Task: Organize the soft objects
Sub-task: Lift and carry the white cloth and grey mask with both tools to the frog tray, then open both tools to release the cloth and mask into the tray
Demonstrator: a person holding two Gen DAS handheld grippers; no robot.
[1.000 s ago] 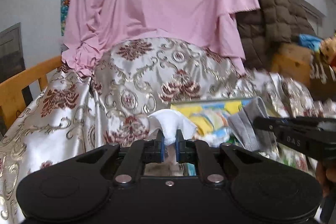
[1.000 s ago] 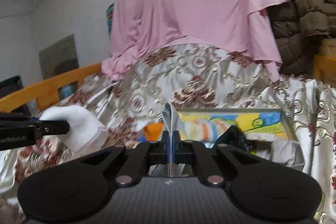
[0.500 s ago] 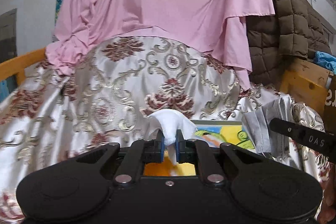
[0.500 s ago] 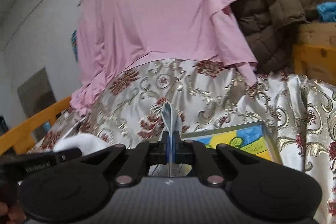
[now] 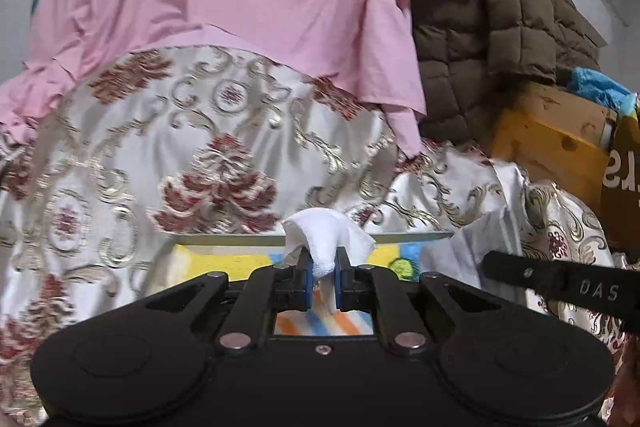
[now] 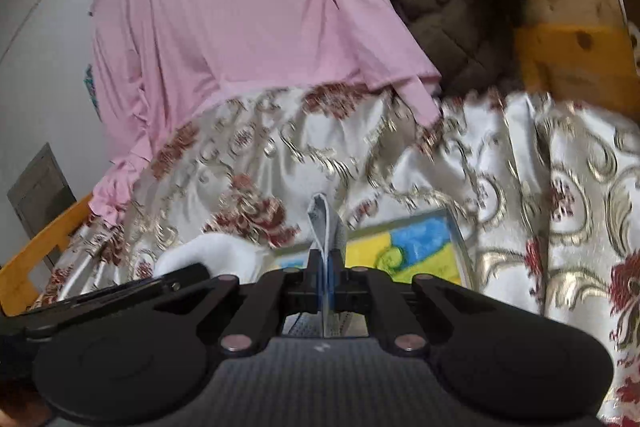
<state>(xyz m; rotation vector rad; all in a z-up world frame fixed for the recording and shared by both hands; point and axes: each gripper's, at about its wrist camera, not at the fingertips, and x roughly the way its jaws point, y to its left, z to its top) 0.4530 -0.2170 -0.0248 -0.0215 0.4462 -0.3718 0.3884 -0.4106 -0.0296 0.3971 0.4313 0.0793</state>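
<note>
Left hand-held gripper (image 5: 322, 281) clamped on white cloth (image 5: 326, 235), right hand-held gripper (image 6: 327, 277) pinching grey cloth (image 6: 325, 227).

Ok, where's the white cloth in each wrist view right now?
Left wrist view: the white cloth sits at lower centre, pinched in the left gripper.
Right wrist view: the white cloth shows at lower left, beside the right gripper, which clamps a grey cloth.
Shared landmark: the colourful tray just behind both grippers.
</note>
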